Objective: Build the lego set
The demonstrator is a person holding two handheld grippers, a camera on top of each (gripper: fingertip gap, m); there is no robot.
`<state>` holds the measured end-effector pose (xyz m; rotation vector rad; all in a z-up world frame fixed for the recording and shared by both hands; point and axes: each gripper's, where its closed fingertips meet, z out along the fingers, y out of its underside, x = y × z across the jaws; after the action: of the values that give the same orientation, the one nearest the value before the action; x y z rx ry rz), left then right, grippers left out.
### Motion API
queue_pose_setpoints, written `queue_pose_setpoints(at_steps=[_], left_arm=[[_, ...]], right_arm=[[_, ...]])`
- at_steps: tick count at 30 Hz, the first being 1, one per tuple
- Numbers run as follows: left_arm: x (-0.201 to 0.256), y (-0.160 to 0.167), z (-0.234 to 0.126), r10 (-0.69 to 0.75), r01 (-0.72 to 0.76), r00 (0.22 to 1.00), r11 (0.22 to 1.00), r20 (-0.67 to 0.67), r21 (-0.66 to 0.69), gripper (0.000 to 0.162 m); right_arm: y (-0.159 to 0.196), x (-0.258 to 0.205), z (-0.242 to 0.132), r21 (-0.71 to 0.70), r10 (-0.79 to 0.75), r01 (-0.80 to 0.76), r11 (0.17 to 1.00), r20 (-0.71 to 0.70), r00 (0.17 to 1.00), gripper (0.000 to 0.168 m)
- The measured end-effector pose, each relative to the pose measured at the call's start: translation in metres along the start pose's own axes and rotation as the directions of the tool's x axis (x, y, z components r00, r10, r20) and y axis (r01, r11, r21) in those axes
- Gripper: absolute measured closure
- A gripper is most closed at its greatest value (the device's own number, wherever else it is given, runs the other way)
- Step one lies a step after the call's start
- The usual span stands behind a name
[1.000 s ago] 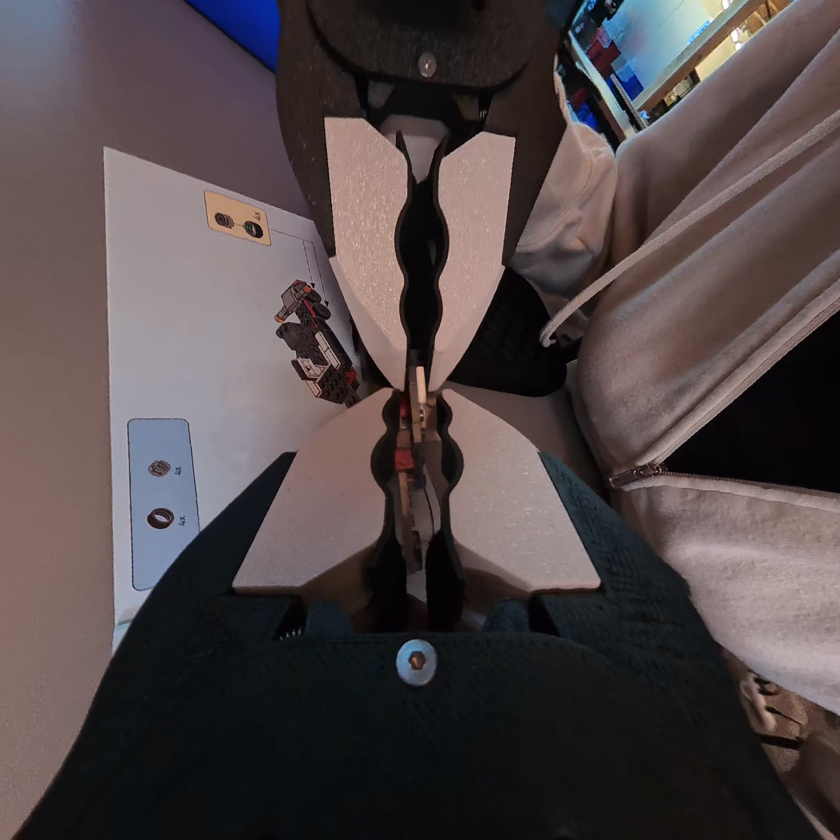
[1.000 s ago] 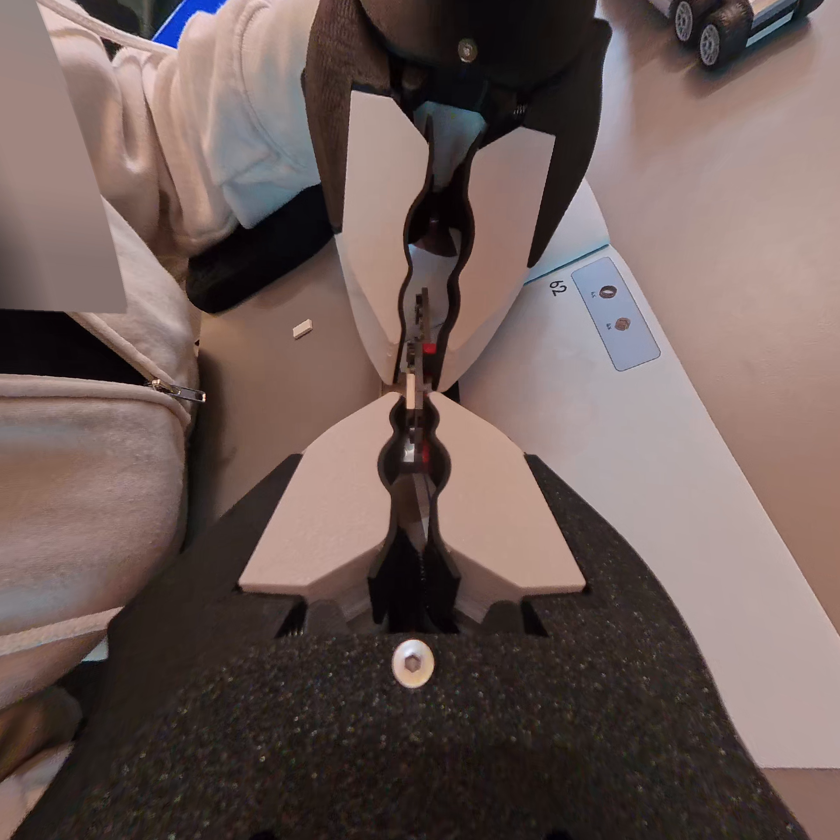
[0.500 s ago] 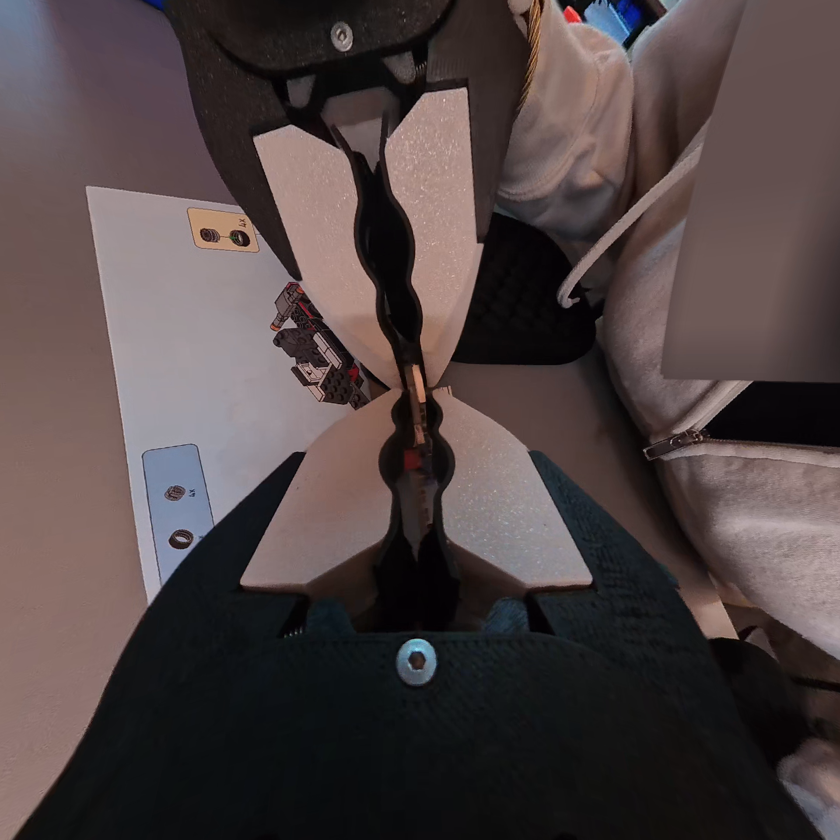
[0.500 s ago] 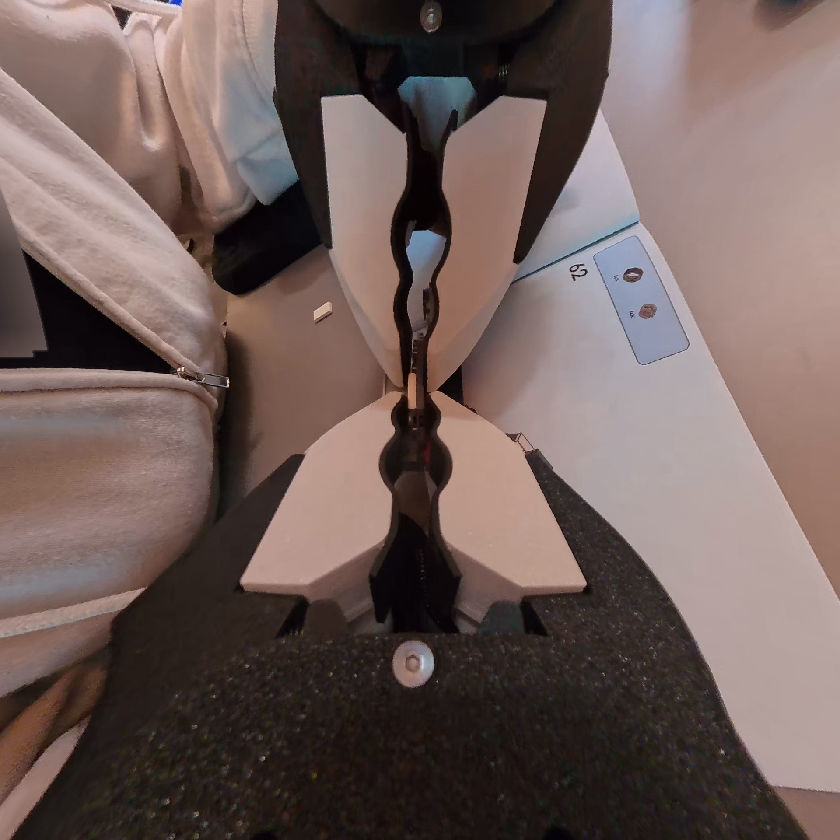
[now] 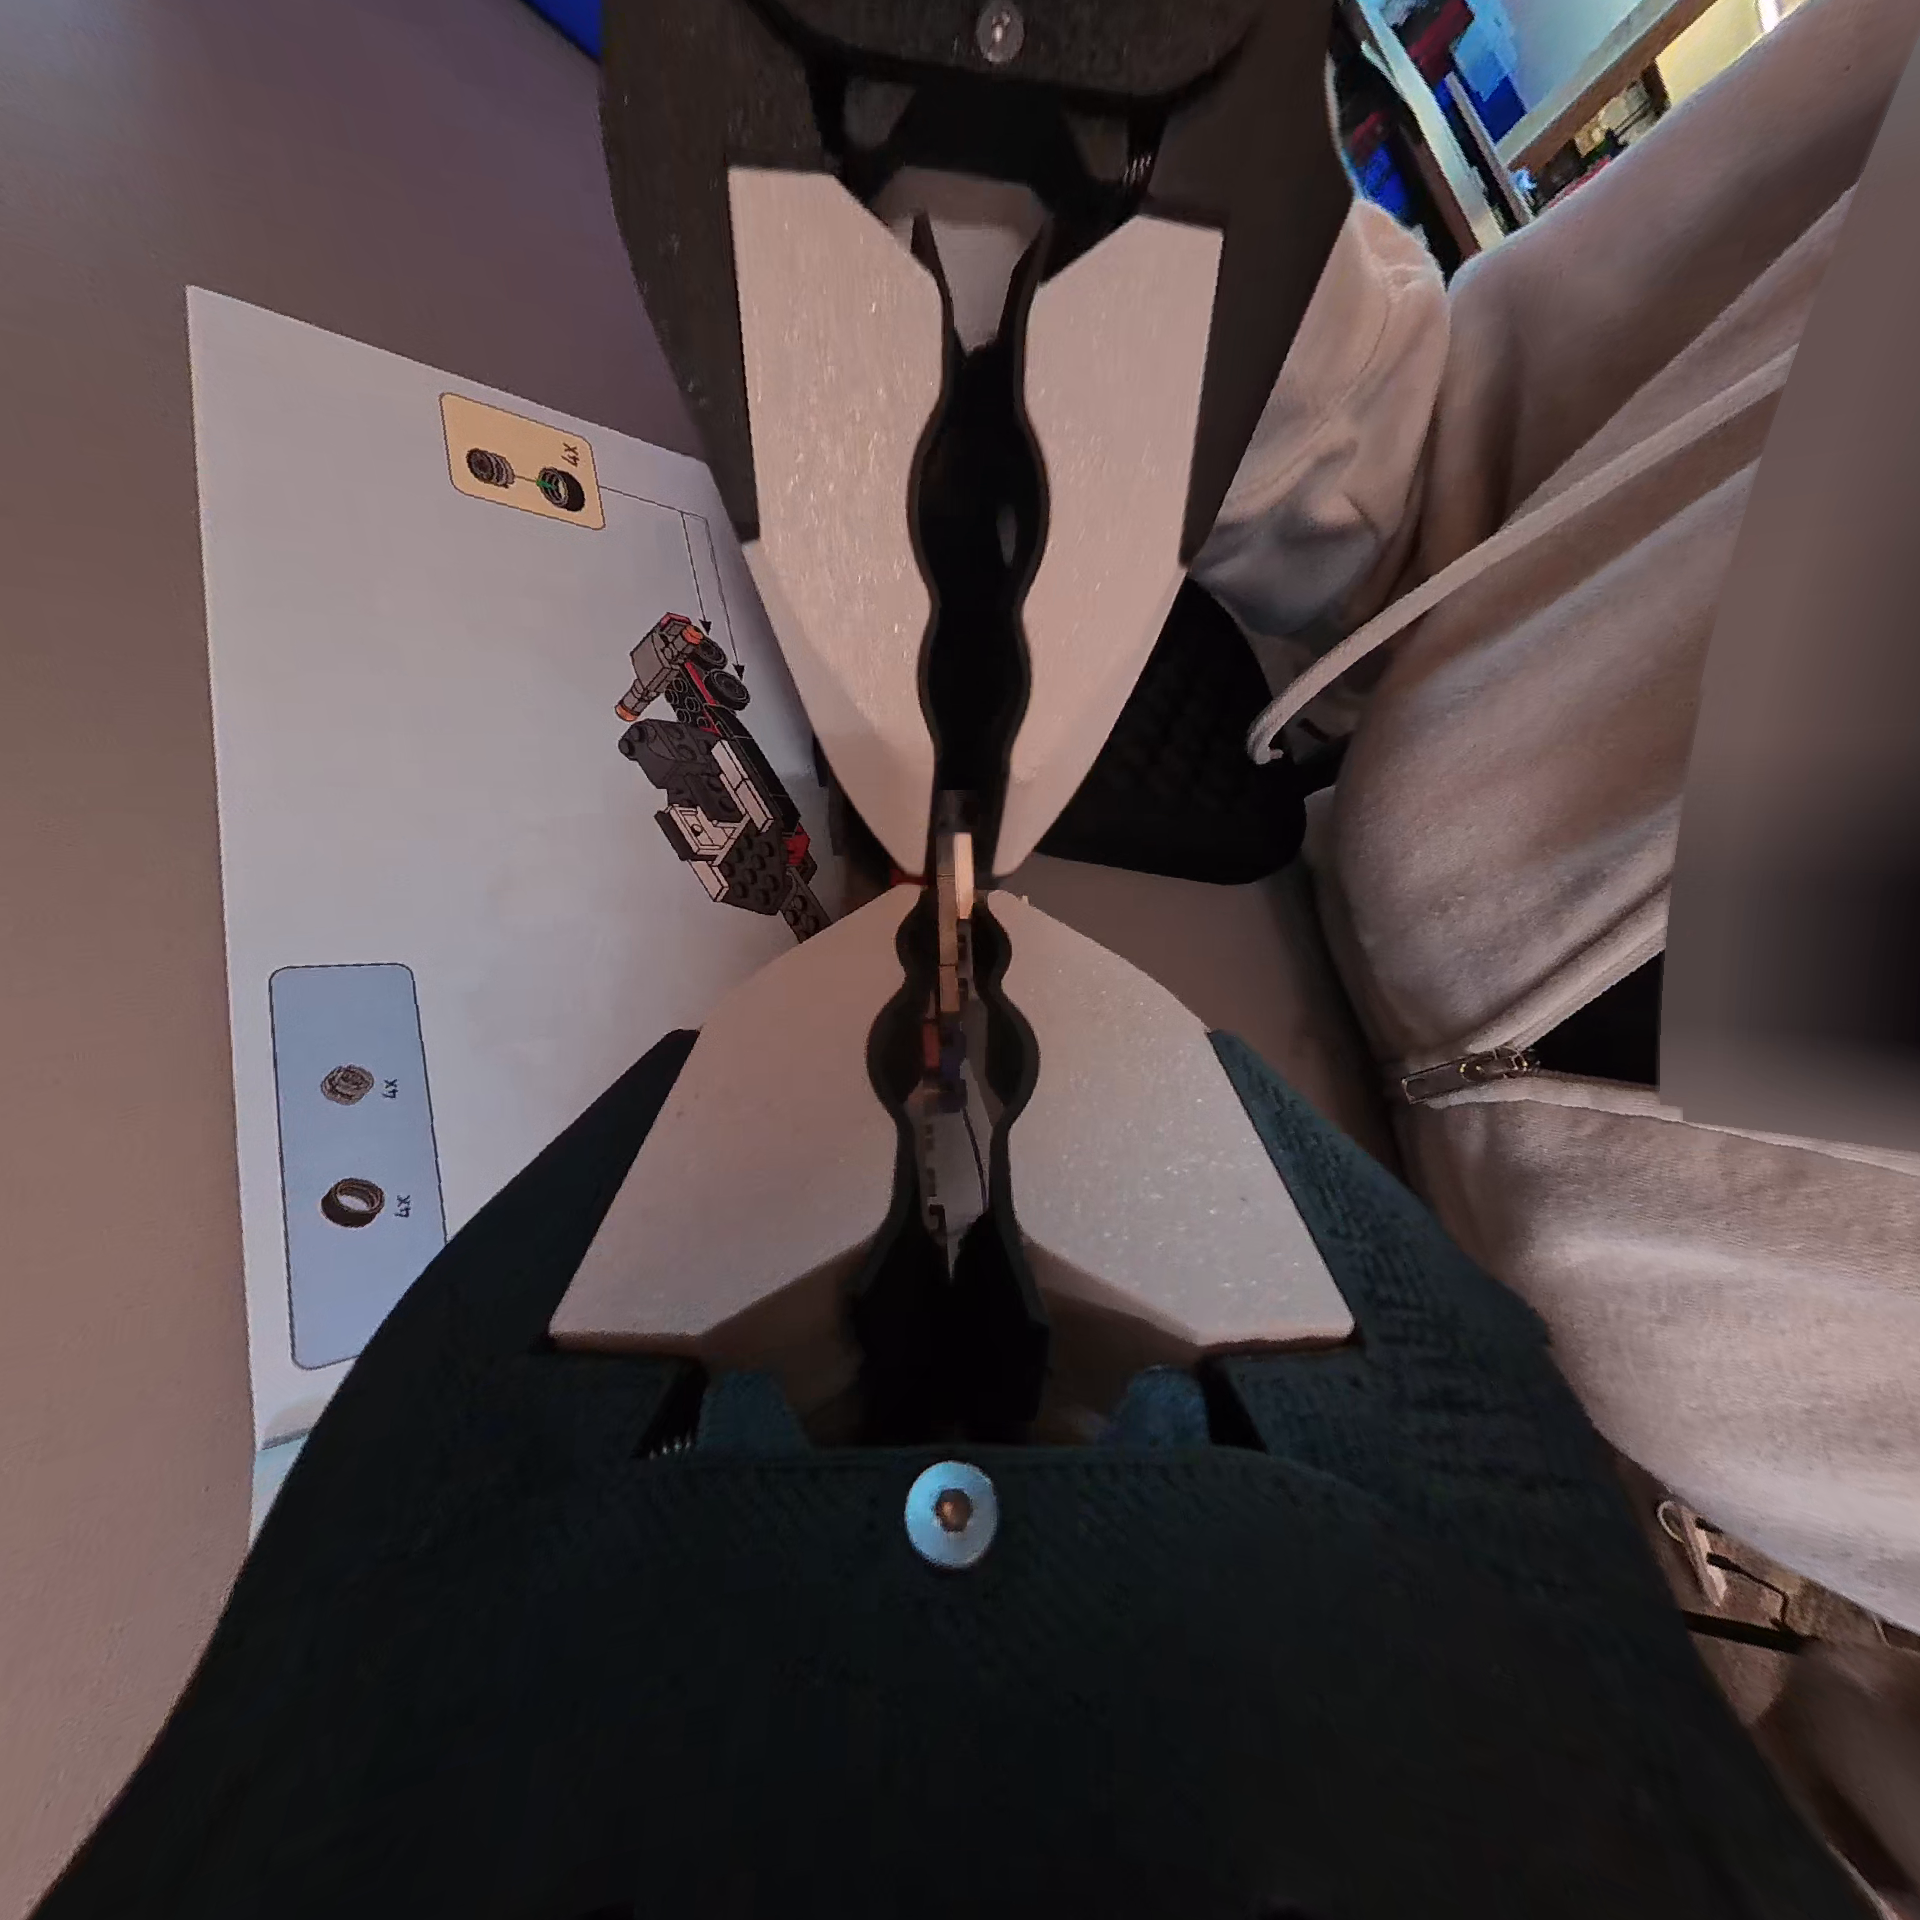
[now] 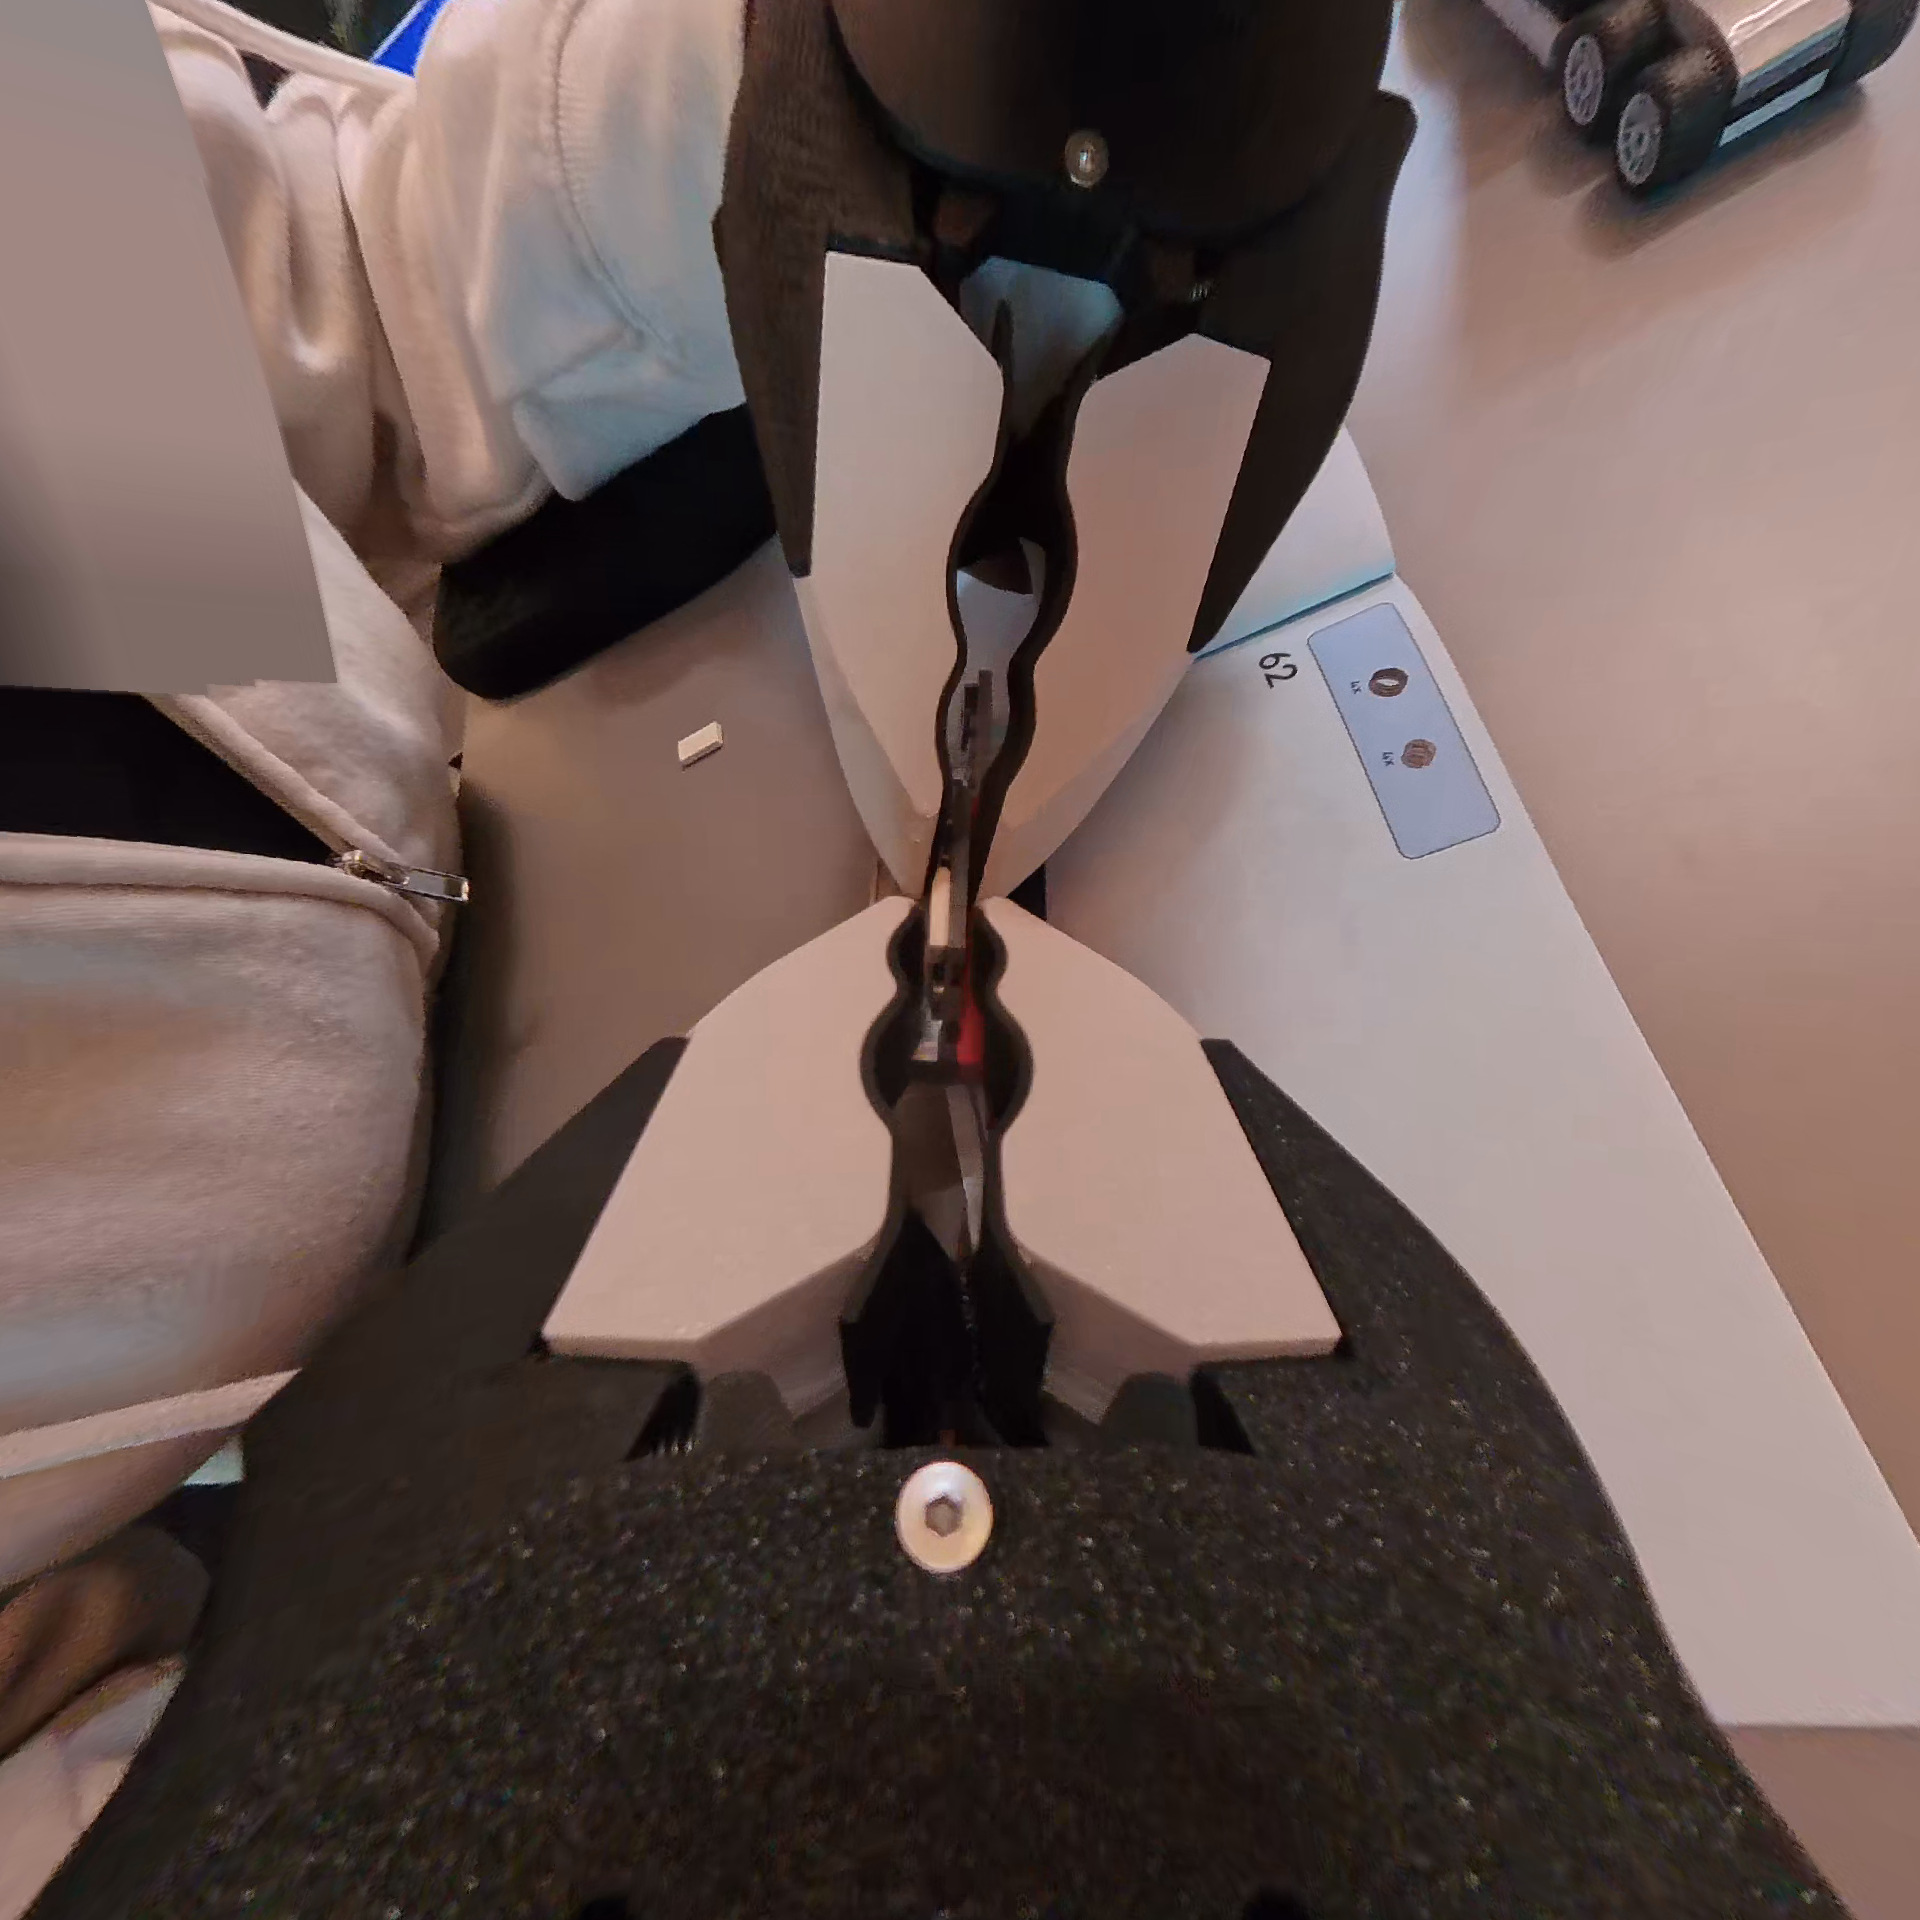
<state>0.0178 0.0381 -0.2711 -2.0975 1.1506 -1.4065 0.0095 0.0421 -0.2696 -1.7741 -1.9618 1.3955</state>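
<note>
My left gripper point(image 5: 948, 920) and my right gripper point(image 5: 961, 831) meet tip to tip above the table. Both are shut on one thin lego assembly point(image 5: 956, 883), seen edge-on, with white, black and red parts. In the left wrist view the assembly runs back between my own white fingers point(image 5: 790, 1143). In the right wrist view my right gripper point(image 6: 940, 920) holds the near end of the assembly point(image 6: 948, 904), and my left gripper point(image 6: 961, 831) holds the far end. Most of the assembly is hidden between the pads.
The open instruction booklet point(image 5: 416, 779) lies on the brown table under the grippers, also in the right wrist view point(image 6: 1403, 1091). A small white tile point(image 6: 699, 745) lies loose on the table. A built lego car point(image 6: 1683, 83) stands at the far right. A person's beige hoodie point(image 5: 1558, 883) is close by. Only a small space, under 4 cm, lies between the two pairs of fingers.
Both grippers stay shut, tip to tip, on the assembly. The pair has tilted and swayed a little over the booklet, and the car has come back into the right wrist view.
</note>
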Motion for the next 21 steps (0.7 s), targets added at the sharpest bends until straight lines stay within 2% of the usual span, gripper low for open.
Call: queue_pose_setpoints(at_steps=[4, 7, 9, 11, 16, 19, 21], left_arm=[[-0.003, -0.005, -0.004, -0.043, 0.043, 0.999, 0.998, -0.016, 0.045, 0.155], [-0.001, -0.018, -0.024, -0.055, 0.055, 0.998, 0.989, -0.006, 0.137, 0.141], [-0.001, -0.023, -0.042, -0.053, 0.042, 0.997, 0.983, 0.056, 0.181, 0.138], [0.001, -0.022, -0.058, -0.061, 0.034, 0.989, 0.980, 0.134, 0.198, 0.135], [0.018, -0.008, -0.084, -0.074, 0.010, 0.939, 0.982, 0.335, 0.188, 0.135], [0.039, 0.008, -0.086, -0.083, 0.006, 0.916, 0.981, 0.392, 0.194, 0.135], [0.051, 0.030, -0.082, -0.092, 0.028, 0.894, 0.988, 0.438, 0.149, 0.134]], right_arm=[[-0.005, 0.005, -0.002, 0.000, 0.076, -0.076, 0.997, 0.021, 0.997, 0.162], [-0.003, 0.016, -0.003, -0.042, 0.228, -0.226, 0.973, 0.054, 0.972, 0.162], [-0.003, 0.019, -0.003, -0.072, 0.287, -0.281, 0.957, 0.105, 0.952, 0.162], [-0.001, 0.030, -0.003, -0.092, 0.321, -0.314, 0.945, 0.078, 0.944, 0.160], [0.001, 0.041, -0.006, -0.164, 0.339, -0.323, 0.932, 0.079, 0.937, 0.155], [-0.010, 0.040, -0.011, -0.118, 0.311, -0.300, 0.946, 0.085, 0.947, 0.152], [-0.022, 0.038, -0.021, -0.045, 0.240, -0.238, 0.970, 0.039, 0.970, 0.151]])
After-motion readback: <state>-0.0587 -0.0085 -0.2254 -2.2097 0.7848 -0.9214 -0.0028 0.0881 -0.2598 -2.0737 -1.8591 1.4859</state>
